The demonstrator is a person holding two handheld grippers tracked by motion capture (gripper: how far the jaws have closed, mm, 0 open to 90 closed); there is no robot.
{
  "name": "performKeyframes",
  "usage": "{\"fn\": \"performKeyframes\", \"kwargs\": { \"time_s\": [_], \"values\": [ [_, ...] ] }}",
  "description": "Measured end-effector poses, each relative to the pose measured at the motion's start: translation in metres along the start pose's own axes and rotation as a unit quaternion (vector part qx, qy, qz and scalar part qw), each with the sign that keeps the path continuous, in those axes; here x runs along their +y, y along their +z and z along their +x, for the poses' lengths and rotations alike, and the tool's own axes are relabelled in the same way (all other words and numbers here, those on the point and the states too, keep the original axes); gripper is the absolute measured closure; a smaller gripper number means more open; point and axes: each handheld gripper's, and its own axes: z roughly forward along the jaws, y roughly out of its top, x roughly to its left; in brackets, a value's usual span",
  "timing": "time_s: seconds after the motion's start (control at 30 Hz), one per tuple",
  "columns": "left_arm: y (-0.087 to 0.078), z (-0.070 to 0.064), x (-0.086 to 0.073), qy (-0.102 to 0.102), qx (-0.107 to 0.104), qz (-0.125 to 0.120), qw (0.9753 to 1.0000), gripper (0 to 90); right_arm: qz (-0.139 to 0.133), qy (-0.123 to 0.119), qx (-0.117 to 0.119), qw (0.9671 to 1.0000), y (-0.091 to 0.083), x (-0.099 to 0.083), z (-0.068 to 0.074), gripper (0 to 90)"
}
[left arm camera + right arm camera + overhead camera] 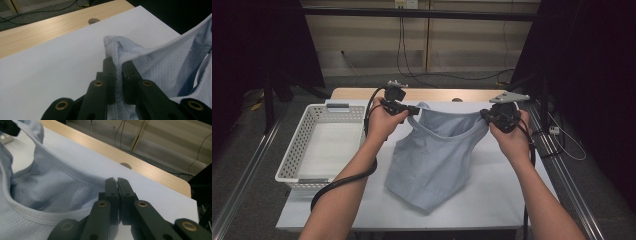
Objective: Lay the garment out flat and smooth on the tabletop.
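A light blue mesh shirt point(434, 160) hangs above the white table top point(492, 195), stretched between both grippers, its lower part resting on the table. My left gripper point(413, 109) is shut on the shirt's left shoulder; in the left gripper view the shirt point(160, 62) bunches between the jaws of the left gripper point(119, 65). My right gripper point(484, 115) is shut on the right shoulder. In the right gripper view the shirt point(55, 187) runs off to the left from the pinched jaws of the right gripper point(117, 181).
A white plastic basket point(302, 135) with nothing in it stands at the table's left edge. A wooden strip point(437, 93) runs along the table's far side. Metal rails point(562, 170) flank the table, and cables lie on the floor behind.
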Motion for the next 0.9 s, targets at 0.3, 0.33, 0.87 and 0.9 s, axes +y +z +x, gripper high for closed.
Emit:
{"fn": "performKeyframes", "kwargs": {
  "time_s": [0.3,0.33,0.87,0.9],
  "values": [
    [-0.010,0.005,0.009,-0.005,0.005,-0.013,0.9999,83.5,-0.007,-0.016,-0.013,0.9998,0.007,0.019,-0.001,88.9],
    [-0.011,0.006,0.009,-0.006,0.003,-0.012,0.9999,83.5,-0.009,-0.019,-0.012,0.9997,0.007,0.021,-0.001,89.0],
    [-0.004,0.016,0.009,-0.040,0.009,-0.017,0.9990,32.8,-0.041,-0.025,-0.044,0.9979,0.047,0.052,0.013,40.3],
    [-0.002,0.014,0.006,-0.038,0.011,-0.011,0.9992,29.2,-0.040,-0.017,-0.032,0.9985,0.047,0.046,0.014,40.2]
  ]
}}
